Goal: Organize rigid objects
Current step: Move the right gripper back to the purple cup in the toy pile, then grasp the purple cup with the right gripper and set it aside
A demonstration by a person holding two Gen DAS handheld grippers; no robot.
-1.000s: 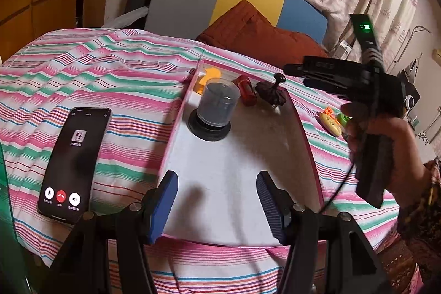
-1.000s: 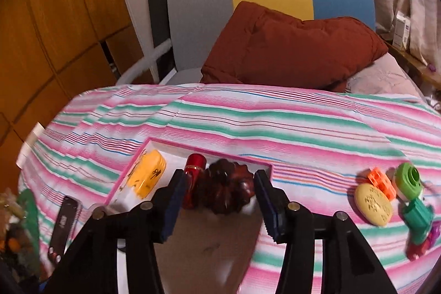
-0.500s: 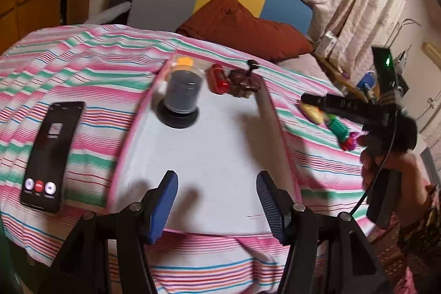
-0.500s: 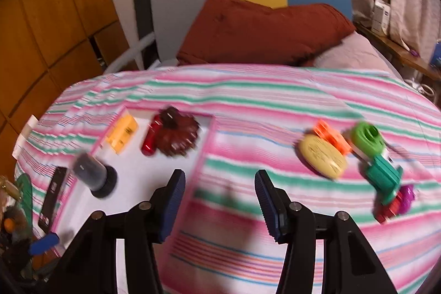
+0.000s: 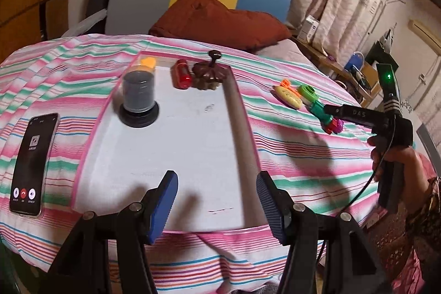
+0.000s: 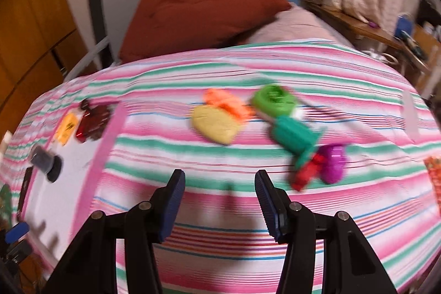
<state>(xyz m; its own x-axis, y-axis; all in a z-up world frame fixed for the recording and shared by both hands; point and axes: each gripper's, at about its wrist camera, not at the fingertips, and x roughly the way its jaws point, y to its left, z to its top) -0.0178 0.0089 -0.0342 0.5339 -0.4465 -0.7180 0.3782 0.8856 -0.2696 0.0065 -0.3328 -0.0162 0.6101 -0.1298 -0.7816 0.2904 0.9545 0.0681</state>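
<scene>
A phone (image 5: 33, 161) lies near the striped bedspread's (image 5: 289, 161) left edge. The white tray (image 5: 171, 156) beside it keeps its near half bare; along its far edge sit a disc spindle (image 5: 139, 98), red cylinder (image 5: 182, 73) and brown top (image 5: 208, 72). The left gripper (image 5: 216, 204) hangs open and empty over the tray's near edge. The right gripper (image 6: 219, 201) stands open and empty over bare bedspread, with the toy cluster (image 6: 248, 123) just beyond its jaws.

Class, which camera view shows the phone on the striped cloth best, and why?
The left wrist view: the phone lies face up beside the tray, its lit screen and buttons sharp. The right wrist view shows only a dark, blurred sliver of it at the left edge.
</scene>
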